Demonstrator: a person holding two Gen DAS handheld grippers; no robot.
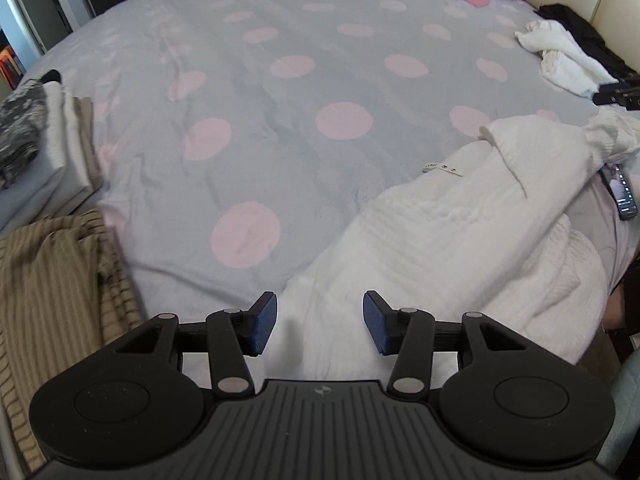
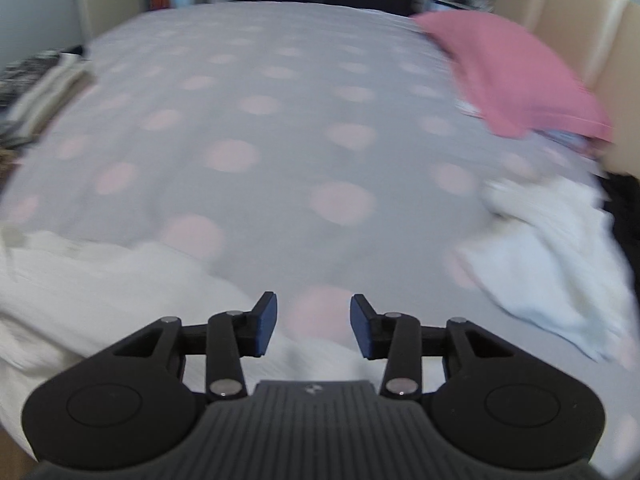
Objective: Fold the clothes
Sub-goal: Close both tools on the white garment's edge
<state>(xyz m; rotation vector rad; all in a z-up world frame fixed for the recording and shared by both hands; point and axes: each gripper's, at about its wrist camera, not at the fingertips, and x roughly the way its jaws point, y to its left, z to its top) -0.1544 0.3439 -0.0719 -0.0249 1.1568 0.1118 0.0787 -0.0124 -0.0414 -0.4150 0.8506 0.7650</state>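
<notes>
Both tongs are hanging wide apart and holding nothing: the left tongs point(image 1: 320, 322) over the white garment point(image 1: 452, 236) sprawling on the near side of the spotted bed point(image 1: 280, 92), the right tongs point(image 2: 313, 326) just past its edge.

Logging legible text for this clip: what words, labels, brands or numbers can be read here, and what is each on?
No text can be read in either view.
Neck label on the white garment: small print, too small to read.
Round emblem on the left gripper body: a symbol, no letters.
Screen of the phone at the bed's right edge: too small to read.
Right wrist view: blurred, no text visible.
</notes>
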